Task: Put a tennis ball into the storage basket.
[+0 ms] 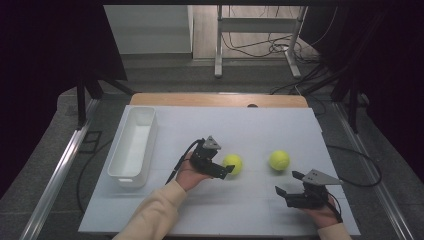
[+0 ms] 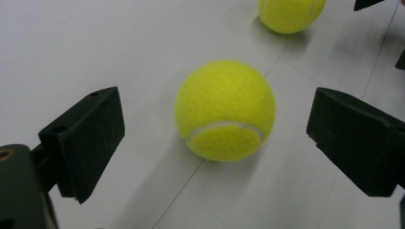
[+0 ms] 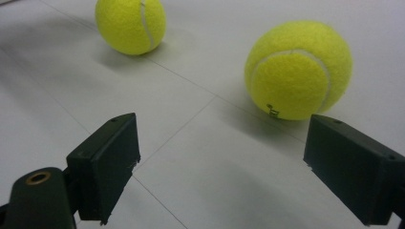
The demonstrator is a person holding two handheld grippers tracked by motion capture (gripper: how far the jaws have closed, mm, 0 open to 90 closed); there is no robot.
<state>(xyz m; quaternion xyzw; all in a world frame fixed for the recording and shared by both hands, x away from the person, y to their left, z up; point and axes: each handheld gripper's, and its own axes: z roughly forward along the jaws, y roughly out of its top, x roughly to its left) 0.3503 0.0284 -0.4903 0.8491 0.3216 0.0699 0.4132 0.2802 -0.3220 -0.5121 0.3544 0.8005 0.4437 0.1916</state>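
I had my left gripper (image 1: 229,169) brought right up to the nearer tennis ball (image 1: 233,163), which sat just left of the middle of the high view on the white table (image 1: 240,125), and I held its jaws spread wide so the ball could pass between them; in the left gripper view that ball (image 2: 225,110) lay centred in the gap, clear of both black pads, so nothing was grasped yet. I kept the jaws low and level with the ball's middle, which I judged would let them close across its widest part rather than squeeze it out. The second tennis ball (image 1: 279,160) rested to the right of centre, well apart from the first. My right gripper (image 1: 289,182) hung back at the lower right of the high view, also released and holding nothing; in the right gripper view that ball (image 3: 298,70) sat ahead toward the upper right, not between the pads. The white bin (image 1: 133,145) stood along the left side of the table, open side up, presumably the place for the balls.
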